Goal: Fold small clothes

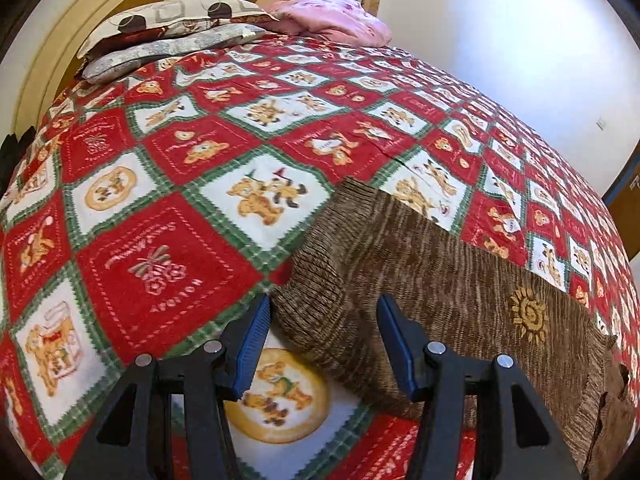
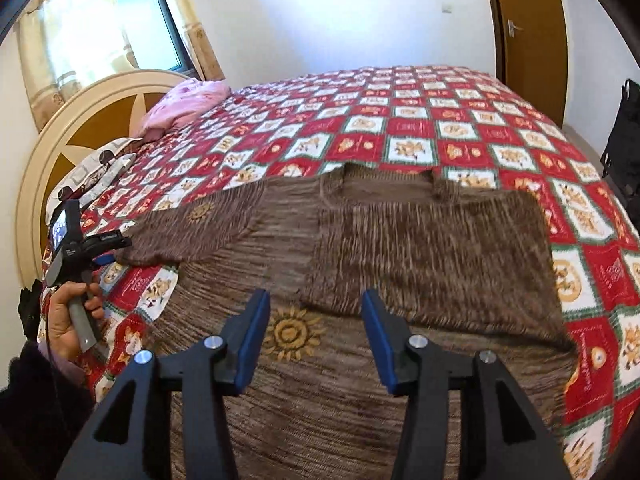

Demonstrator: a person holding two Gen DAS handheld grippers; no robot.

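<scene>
A brown knitted sweater with yellow sun motifs lies flat on the bed. Its right sleeve is folded across the chest; its left sleeve stretches out to the left. In the left wrist view, the left gripper is open with the cuff of that sleeve between its blue pads, not clamped. The left gripper also shows in the right wrist view, held by a hand at the cuff. The right gripper is open and empty, hovering over the sweater's body near a sun motif.
The bed has a red, white and green teddy-bear quilt. Pillows and a pink blanket lie by the cream headboard. A wooden door stands at the far right, a black object beside the bed.
</scene>
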